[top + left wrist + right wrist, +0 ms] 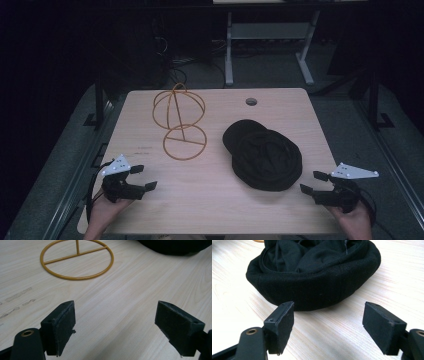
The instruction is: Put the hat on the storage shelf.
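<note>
High view: light wood worktop; left tongs at near left corner, right tongs at near right edge, both held low in a hand, jaws spread wide and nothing between them; one black hat lies just ahead and inward of the right tongs, opening up, apart from the jaw tips; one orange wire hat stand stands upright ahead of the left tongs, well apart from them, round base flat on the worktop, dome frame above; hat and stand near each other but not touching; likely a start pose, each pair of tongs facing the thing it would go for, hat probably meant for the stand.

Left gripper view: jaws released, bare wood between them; stand's base ring straight ahead, with crossbar and upright post; dark edge of the hat at far upper right.

Right gripper view: jaws released, straddling open worktop; hat's brim wall close ahead, nearest the left-hand jaw, looks apart from it; lining bunched inside, soft, so a pinch on the rim seems the sensible grip.

Count: two tongs, one hat, one stand, one worktop.
</note>
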Demonstrator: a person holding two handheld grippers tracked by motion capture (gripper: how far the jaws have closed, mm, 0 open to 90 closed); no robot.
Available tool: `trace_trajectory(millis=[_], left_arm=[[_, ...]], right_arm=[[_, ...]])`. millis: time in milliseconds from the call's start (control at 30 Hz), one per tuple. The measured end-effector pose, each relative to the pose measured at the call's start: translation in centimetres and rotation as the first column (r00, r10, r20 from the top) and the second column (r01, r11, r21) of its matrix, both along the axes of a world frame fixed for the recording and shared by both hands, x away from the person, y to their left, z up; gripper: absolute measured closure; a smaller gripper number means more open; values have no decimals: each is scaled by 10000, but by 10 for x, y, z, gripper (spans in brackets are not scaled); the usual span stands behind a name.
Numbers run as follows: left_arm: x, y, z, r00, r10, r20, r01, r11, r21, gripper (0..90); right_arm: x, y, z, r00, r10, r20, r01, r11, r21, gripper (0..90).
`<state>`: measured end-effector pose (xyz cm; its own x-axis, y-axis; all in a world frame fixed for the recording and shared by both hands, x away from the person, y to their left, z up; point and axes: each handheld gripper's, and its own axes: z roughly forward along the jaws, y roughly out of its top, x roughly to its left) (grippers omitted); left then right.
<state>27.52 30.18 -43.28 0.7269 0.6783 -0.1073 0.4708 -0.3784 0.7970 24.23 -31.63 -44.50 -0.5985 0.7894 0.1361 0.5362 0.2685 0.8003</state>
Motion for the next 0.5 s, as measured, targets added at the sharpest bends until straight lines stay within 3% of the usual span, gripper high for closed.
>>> trace_trajectory(millis=[300, 500], left_arm=[[1, -5, 2, 9999, -144, 44, 144, 9999, -32, 163], [-1, -18, 8, 9987, -485, 187, 485, 9988, -32, 163]], right_arm=[[-1, 0, 0, 10000, 27, 22, -27, 10000, 21, 247], [-1, 1, 1, 10000, -9, -6, 10, 10000, 30, 245]])
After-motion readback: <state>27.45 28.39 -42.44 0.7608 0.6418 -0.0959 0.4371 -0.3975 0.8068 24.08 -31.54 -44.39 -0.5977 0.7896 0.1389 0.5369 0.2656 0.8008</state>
